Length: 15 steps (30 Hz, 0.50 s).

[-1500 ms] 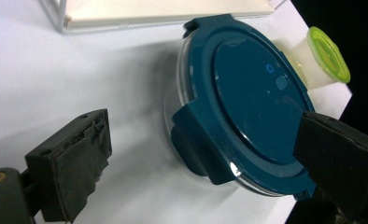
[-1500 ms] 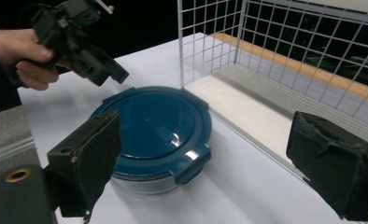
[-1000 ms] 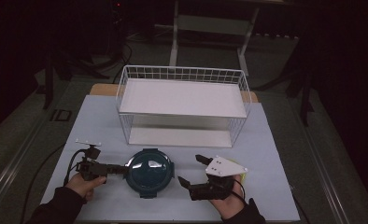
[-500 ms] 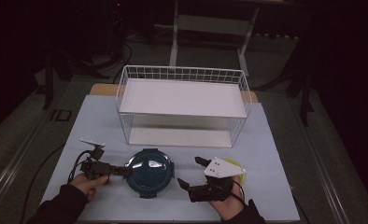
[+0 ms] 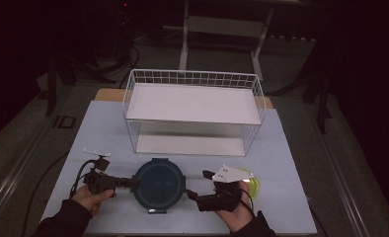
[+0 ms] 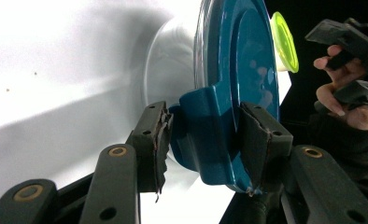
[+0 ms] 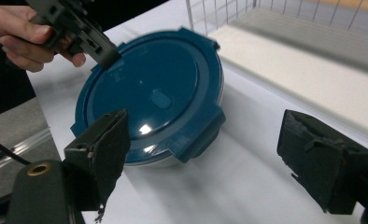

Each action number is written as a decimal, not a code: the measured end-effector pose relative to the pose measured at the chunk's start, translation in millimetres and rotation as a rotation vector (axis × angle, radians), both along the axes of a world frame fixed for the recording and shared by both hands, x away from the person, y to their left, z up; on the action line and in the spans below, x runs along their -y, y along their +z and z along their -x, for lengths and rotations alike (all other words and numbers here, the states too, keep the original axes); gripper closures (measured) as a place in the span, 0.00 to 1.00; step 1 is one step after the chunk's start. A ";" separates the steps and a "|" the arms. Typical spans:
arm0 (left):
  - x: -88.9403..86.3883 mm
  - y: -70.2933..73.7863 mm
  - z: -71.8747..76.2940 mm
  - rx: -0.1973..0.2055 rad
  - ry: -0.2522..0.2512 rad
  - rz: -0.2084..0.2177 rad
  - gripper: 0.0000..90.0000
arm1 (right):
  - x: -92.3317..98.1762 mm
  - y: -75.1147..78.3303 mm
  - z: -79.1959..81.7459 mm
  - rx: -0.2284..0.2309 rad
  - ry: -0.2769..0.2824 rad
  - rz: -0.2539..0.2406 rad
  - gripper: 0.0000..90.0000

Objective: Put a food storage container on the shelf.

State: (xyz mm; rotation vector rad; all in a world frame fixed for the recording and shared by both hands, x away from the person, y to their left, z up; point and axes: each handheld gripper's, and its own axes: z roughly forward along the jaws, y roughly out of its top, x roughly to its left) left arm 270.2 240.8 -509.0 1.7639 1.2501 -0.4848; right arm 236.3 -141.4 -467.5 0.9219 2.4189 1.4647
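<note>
Surroundings: dark room around a pale table (image 5: 291, 163); I see a white wire basket (image 5: 192, 111) standing at its far half.
Container: I find a round container with a dark blue lid (image 5: 159, 183) on the near middle of the table, in front of the basket and between my two hands. Its clear body shows under the lid in the left gripper view.
Lid tabs: four latch tabs sit around the lid's rim; one faces each hand-held gripper.
Left hand-held gripper (image 5: 132, 183): it lies level, pointing at the container's left edge. In the left gripper view its jaws have just been closing with a lid tab (image 6: 210, 135) between them. The pads look to be in contact with the tab on both sides; I report it as gripping that tab.
Right hand-held gripper (image 5: 188, 194): it sits just beside the container's right edge, jaws pointing towards it. In the right gripper view the jaws stand wide apart, having just closed slightly, with nothing between them; the container lies ahead, clear of both pads.
Other item: a yellow-green object (image 5: 252, 185) lies on the table just beyond my right hand; I cannot tell what it is.
</note>
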 end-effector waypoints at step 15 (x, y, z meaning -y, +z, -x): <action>0.6 4.0 21.6 0.137 -0.054 -0.007 0.63 | -14.7 -20.0 -13.7 -0.194 0.061 -0.013 0.38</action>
